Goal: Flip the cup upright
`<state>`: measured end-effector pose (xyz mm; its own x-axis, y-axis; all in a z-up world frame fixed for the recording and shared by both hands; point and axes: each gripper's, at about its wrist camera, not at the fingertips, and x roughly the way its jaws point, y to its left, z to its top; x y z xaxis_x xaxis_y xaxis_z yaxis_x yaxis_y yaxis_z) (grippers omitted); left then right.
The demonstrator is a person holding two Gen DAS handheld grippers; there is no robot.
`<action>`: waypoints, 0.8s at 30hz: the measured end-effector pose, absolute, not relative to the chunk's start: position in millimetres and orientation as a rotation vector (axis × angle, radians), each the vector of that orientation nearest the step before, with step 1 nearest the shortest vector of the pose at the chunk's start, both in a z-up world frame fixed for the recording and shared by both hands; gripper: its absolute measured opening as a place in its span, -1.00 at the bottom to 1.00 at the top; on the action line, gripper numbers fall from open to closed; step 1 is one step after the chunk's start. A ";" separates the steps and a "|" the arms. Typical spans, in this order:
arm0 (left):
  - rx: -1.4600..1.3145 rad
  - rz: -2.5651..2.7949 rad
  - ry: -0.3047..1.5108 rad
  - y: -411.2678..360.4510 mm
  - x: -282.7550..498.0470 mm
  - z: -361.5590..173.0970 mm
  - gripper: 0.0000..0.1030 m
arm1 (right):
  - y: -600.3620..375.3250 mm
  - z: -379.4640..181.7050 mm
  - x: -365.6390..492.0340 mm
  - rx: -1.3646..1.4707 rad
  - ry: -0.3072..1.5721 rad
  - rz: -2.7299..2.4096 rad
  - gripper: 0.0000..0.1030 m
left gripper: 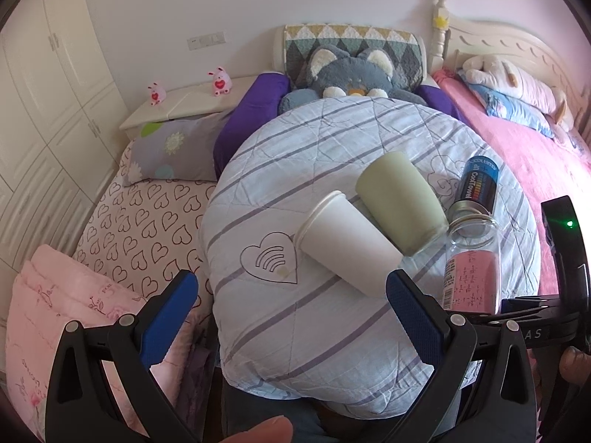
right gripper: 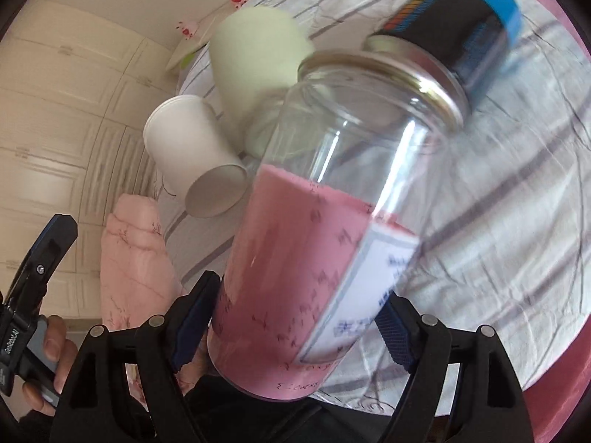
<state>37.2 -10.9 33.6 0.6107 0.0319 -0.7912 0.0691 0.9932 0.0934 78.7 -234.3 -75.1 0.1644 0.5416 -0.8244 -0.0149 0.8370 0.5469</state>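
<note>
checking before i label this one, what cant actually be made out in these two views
- Glass jar, right wrist view: its base is hidden behind the right gripper; motion blur makes the white label unreadable.
- Same jar, left wrist view: the left gripper's finger hides its lower corner.
- Green cup: its mouth faces away, so the inside is unseen.
- White paper cup: only the outside shows in both views.
- Dark can: print blurred.
</note>
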 end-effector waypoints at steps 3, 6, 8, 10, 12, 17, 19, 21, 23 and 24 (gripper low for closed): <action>0.124 -0.031 0.916 -14.9 36.9 33.3 1.00 | -238.3 -72.6 71.2 0.475 1.346 0.388 0.58; 0.125 -0.037 0.920 -18.1 36.3 33.9 1.00 | -244.6 -63.4 58.6 0.482 1.319 0.368 0.60; 0.127 -0.036 0.920 -20.4 36.2 34.3 1.00 | -244.6 -58.0 53.1 0.457 1.293 0.342 0.64; 0.126 -0.037 0.919 -19.6 36.5 34.2 1.00 | -243.0 -45.4 41.5 0.431 1.272 0.325 0.64; 0.129 -0.037 0.917 -22.6 35.1 34.6 1.00 | -238.8 -35.9 33.5 0.423 1.243 0.313 0.64; 0.137 -0.037 0.913 -28.3 30.2 36.4 1.00 | -241.5 -12.4 13.5 0.379 1.177 0.247 0.70; 0.137 -0.037 0.911 -28.5 27.6 37.4 1.00 | -246.7 -5.2 7.1 0.372 1.161 0.234 0.70; 0.139 -0.037 0.907 -29.5 25.3 39.2 1.00 | -246.7 1.1 2.3 0.354 1.143 0.213 0.70; 0.139 -0.036 0.905 -29.5 23.1 40.4 1.00 | -245.6 7.4 -3.4 0.343 1.125 0.204 0.70; 0.140 -0.037 0.903 -30.2 21.3 41.2 1.00 | -236.6 8.0 -7.4 0.337 1.120 0.200 0.70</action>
<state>21.3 -30.2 41.2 0.6195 0.0265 -0.7846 0.0914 0.9902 0.1056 -7.4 -236.6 8.0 0.4253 0.3241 -0.8450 0.0110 0.9317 0.3629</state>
